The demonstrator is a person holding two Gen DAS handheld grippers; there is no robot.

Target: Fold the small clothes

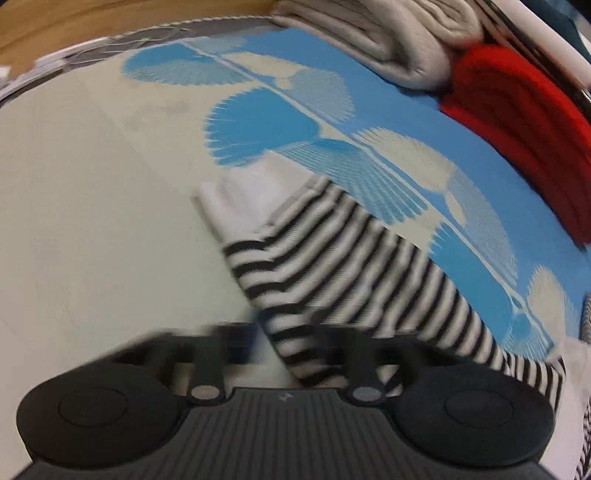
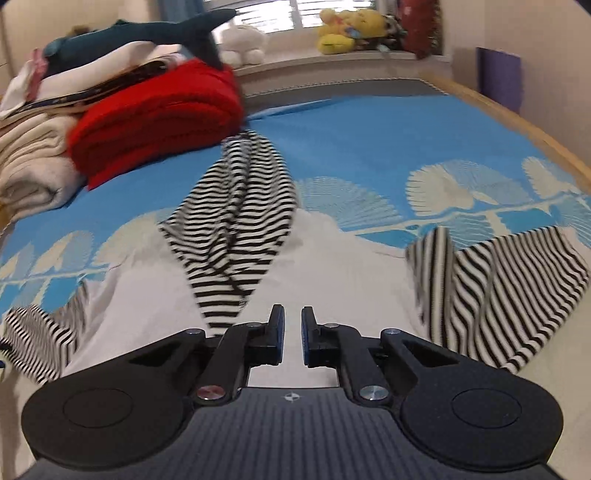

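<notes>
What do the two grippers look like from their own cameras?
Both are matte black. The right gripper has two short fingers with blue pads, angular linkage arms with silver pivot screws, a ribbed grey body with a small compass-like mark, and a round black disc on each side. The left gripper is blurred but shows the same discs, ribbed body and silver screws. No cables, sleeves or hands show.

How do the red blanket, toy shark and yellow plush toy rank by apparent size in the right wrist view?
1. Red blanket
2. Toy shark
3. Yellow plush toy, though it sits farthest away, so its true size is unsure.
</notes>
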